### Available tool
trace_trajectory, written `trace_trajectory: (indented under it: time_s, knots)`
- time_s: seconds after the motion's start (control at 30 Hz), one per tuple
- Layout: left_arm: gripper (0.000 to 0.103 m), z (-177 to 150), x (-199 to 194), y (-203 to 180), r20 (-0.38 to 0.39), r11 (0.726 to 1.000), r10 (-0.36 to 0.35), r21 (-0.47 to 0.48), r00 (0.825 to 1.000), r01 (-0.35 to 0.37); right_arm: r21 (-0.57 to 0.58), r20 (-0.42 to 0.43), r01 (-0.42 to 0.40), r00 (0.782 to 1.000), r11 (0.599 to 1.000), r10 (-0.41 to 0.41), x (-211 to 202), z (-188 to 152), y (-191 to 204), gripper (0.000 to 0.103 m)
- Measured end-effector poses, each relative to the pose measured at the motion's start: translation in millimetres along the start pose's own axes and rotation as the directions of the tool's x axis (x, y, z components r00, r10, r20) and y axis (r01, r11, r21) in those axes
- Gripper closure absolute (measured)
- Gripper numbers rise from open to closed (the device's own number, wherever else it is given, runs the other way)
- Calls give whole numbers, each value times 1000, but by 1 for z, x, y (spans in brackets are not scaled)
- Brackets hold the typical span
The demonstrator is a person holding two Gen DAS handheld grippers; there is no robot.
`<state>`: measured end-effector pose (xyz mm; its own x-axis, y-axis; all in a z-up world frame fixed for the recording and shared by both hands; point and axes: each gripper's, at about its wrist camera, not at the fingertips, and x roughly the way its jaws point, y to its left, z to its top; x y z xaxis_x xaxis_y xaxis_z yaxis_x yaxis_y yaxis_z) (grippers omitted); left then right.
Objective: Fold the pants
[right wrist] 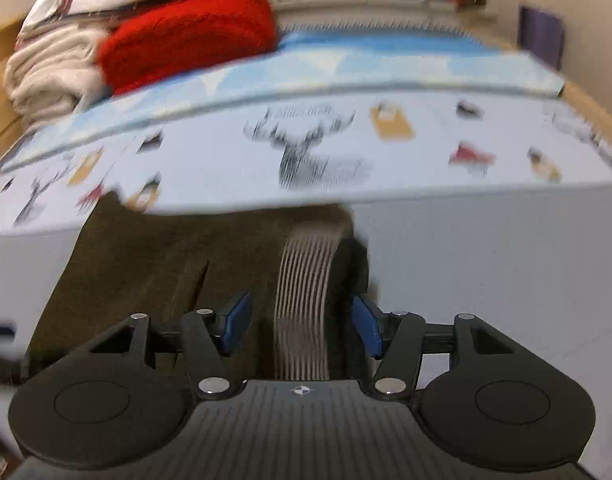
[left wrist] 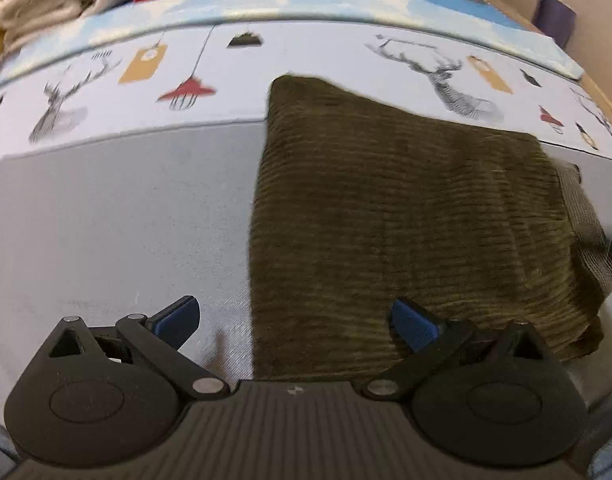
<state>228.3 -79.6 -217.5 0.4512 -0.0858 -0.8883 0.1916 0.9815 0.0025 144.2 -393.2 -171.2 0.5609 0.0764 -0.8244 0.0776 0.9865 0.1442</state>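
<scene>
Corduroy pants folded compact, both my grippers free of them.

The olive-brown ribbed corduroy pants [left wrist: 405, 216] lie ahead of my left gripper [left wrist: 296, 320], jaws wide apart and empty, on the grey bedsheet [left wrist: 118, 216]. My right gripper [right wrist: 302, 328] also stands apart, straddling a striped ribbed waistband [right wrist: 306, 280] without clamping. I judge folding nearly done; the loose right edge needs tidying. Beyond sit a fuzzy red knit [right wrist: 186, 36] and deer-print cover [left wrist: 345, 52].
</scene>
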Motion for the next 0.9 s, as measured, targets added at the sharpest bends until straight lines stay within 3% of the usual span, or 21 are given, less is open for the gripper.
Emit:
trace_trajectory:
  time_s: [0.03,0.1,0.2,0.3,0.33,0.4,0.43,0.5,0.53,0.6,0.7,0.8,0.9]
  knots:
    - [0,-2,7,3,-26,1000,2,-2,1000,-2,-47,-52,20,998,999,-22,9,-8,5,33]
    - [0,-5,10,11,-36,997,-31,-68,999,28,-149,10,98,995,984,-98,14,-16,17,18]
    - [0,0,-6,17,-80,987,-46,-154,996,34,-104,8,87,996,991,-87,-5,-17,16,23]
    - [0,-4,-30,14,-34,994,-35,-100,999,32,-12,54,12,999,1000,-11,-33,-26,21,20]
    - [0,-9,-32,11,-9,998,-23,-66,1000,22,-41,51,10,999,999,-8,-31,-31,28,12]
    - [0,-16,-22,1,-54,999,46,-1,997,-46,-159,-28,79,996,984,-85,-10,-42,46,11]
    - [0,-18,-21,-2,-65,999,46,13,997,-45,-178,-18,99,994,979,-104,-6,-48,50,10]
    - [1,-19,-39,-1,-29,999,46,-16,999,-47,-136,-8,107,994,985,-110,-15,-47,51,13]
    - [1,-20,-52,1,-13,1000,9,-30,1000,-9,-75,-5,82,997,994,-82,-28,-45,47,17]
    - [1,-22,-78,4,12,997,-61,-44,998,61,69,31,29,999,997,-31,-56,-51,38,17]
    - [1,-32,-112,6,65,996,-80,-46,995,83,207,64,-33,998,978,20,-86,-70,30,15]
    - [1,-45,-138,4,107,995,-91,-32,990,95,209,144,-90,988,974,60,-110,-83,36,15]
    - [1,-56,-155,3,129,994,-103,-23,986,106,155,203,-94,977,983,62,-125,-92,48,15]
